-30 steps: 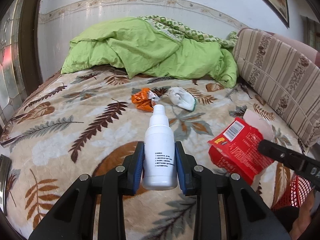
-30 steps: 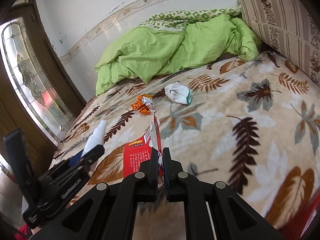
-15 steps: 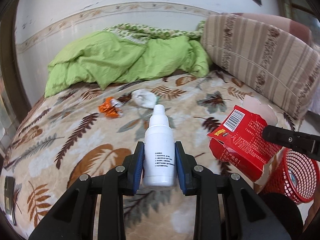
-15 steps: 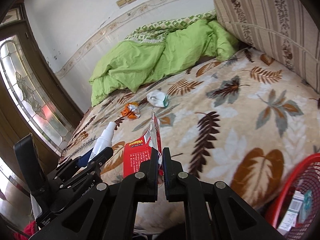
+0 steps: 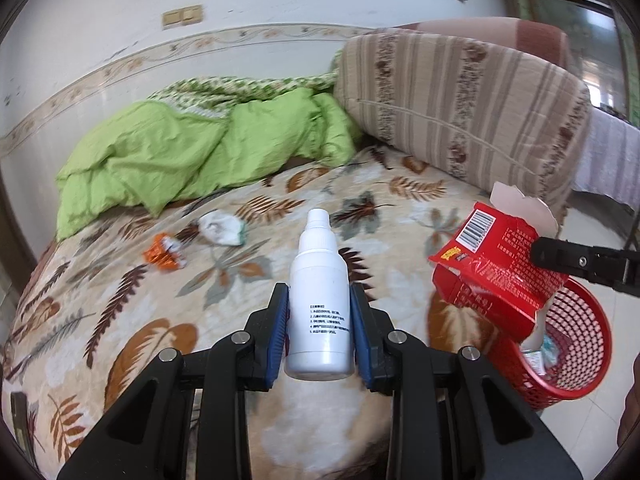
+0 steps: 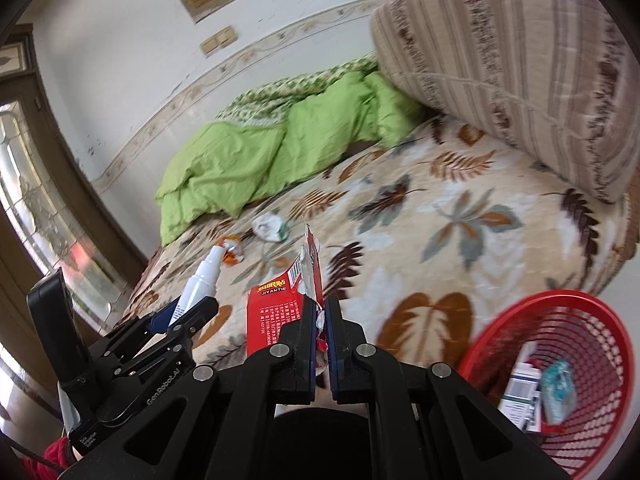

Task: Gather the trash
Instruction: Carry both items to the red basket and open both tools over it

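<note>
My left gripper (image 5: 319,304) is shut on a white plastic bottle (image 5: 319,300), held upright above the bed's near edge; the bottle also shows in the right wrist view (image 6: 200,284). My right gripper (image 6: 320,316) is shut on a torn red cardboard box (image 6: 276,304), seen in the left wrist view (image 5: 496,276) just above a red mesh basket (image 5: 576,344). The basket (image 6: 560,344) stands on the floor at the bed's corner and holds some trash. An orange wrapper (image 5: 164,254) and a white crumpled mask (image 5: 222,228) lie on the bed.
The bed has a leaf-patterned blanket (image 5: 120,320). A green duvet (image 5: 192,156) is heaped at the back by the wall. A striped cushion (image 5: 460,112) stands along the right side. A glazed door (image 6: 36,216) is on the left.
Both grippers have pulled back and swung right, still holding the bottle and the box. The red basket has come into view and the box now hangs over it.
</note>
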